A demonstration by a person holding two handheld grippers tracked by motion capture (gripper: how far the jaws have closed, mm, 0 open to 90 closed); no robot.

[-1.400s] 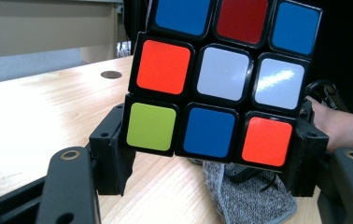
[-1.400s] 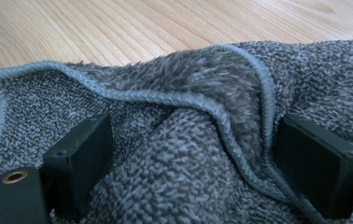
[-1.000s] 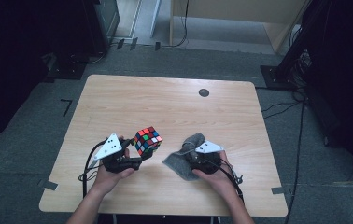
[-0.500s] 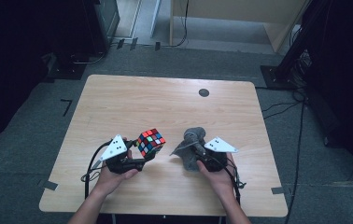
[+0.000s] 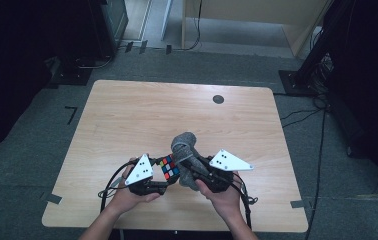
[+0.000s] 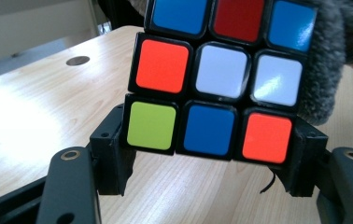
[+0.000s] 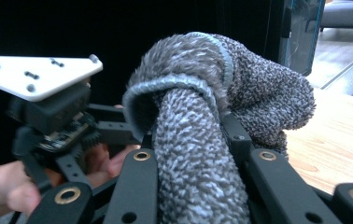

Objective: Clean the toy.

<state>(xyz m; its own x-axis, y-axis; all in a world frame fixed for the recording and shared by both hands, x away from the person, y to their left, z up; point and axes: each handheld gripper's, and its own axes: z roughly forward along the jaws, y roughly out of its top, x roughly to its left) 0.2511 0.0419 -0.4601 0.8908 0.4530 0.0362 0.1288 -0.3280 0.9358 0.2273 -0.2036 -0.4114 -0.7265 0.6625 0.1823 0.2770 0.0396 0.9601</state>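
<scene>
Since a second ago, the right gripper (image 5: 189, 167) is lifting the grey cloth (image 5: 184, 145) off the table (image 5: 127, 115), its jaws having just been closing on the fabric, and bringing it against the puzzle cube (image 5: 168, 167). Left gripper (image 5: 164, 175) is clamping the cube's lower edge, holding it above the table. Judging by this, both pickups are done; wiping the cube is only beginning.

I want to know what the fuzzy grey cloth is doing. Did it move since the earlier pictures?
Yes. The right gripper has lifted the grey cloth off the table and swung it left, against the puzzle cube.
</scene>
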